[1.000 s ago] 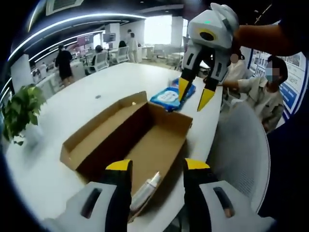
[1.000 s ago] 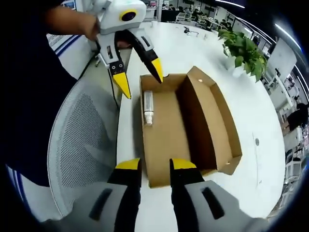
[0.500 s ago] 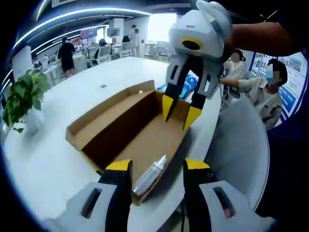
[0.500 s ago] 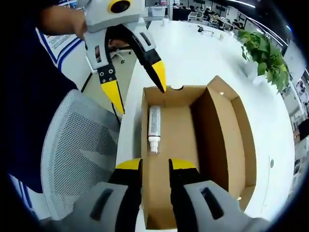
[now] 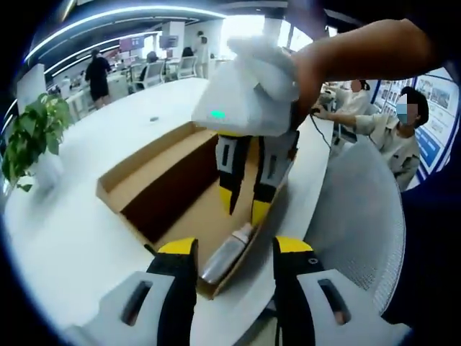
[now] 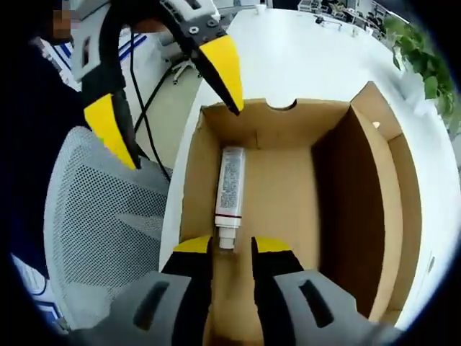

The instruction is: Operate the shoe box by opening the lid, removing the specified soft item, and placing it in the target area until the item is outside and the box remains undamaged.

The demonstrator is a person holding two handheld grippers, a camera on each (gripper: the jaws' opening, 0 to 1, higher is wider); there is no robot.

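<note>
The tube (image 6: 230, 189) lies at frame centre in the open shoe box (image 6: 360, 216), likely light, squashy, slick; grip mid-body; right gripper (image 6: 230, 245) released above its cap; left gripper (image 5: 232, 249) released too

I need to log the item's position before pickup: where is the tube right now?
The tube lies flat on the floor of the open shoe box, along its wall nearest the mesh chair, just ahead of the right gripper.

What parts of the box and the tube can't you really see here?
- Left gripper view: the right gripper covers part of the box floor.
- Right gripper view: the writing on the tube is too small to read.
- Right gripper view: the box's near end is hidden behind the gripper's own jaws.
</note>
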